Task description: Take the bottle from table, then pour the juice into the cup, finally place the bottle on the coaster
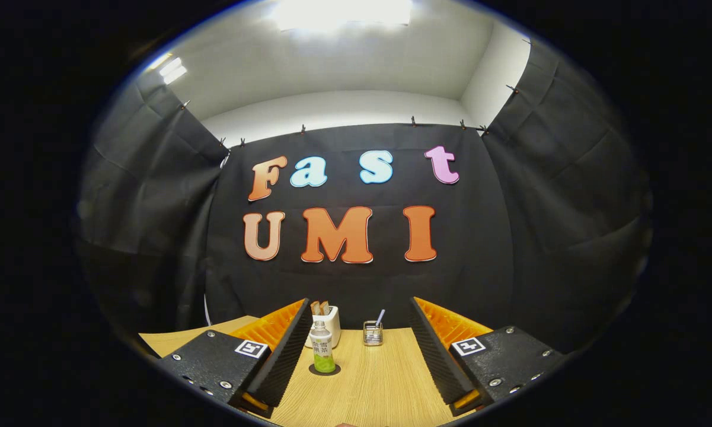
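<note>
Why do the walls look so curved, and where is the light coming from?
Gripper view: a fisheye lens bends the booth walls; a ceiling light glares white at the top. The bottle and wooden table look sharp and evenly lit, seen between the hand-held gripper fingers, which stand open.

The gripper has two long ribbed fingers with a wide gap between them. Each finger rides on a dark, speckled block fastened with silver screws. A square black-and-white marker sits on top of each block.
</note>
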### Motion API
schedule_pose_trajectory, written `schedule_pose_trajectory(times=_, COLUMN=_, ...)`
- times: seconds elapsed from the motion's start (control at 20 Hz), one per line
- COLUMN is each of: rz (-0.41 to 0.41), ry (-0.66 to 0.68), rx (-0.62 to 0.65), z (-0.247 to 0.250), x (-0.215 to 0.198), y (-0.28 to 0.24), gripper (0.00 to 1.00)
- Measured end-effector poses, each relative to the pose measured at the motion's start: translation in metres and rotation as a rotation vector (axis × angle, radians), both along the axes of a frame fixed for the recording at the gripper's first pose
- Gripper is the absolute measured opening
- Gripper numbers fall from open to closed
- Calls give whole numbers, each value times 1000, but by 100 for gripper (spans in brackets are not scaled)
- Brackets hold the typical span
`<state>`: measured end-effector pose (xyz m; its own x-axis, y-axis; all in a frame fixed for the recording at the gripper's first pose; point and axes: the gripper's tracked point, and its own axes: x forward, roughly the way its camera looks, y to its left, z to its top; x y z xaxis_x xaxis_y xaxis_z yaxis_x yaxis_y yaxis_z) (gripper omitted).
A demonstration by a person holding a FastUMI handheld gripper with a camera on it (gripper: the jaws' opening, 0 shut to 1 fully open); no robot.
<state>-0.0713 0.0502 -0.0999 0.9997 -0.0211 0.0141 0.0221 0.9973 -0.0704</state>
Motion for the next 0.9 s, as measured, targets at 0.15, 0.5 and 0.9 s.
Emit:
schedule_pose_trajectory(times=0.15, rz=0, ry=4, rx=1, z=-1, x=5, y=0, gripper=97)
schedule_pose_trajectory(times=0.5, rz=-6, ry=9, rx=-25, z=0, x=11, y=4, gripper=97)
schedule_pose_trajectory(times=0.9, rz=-31, ry=-17, rx=-45, z=17, x=7, y=-8, gripper=97)
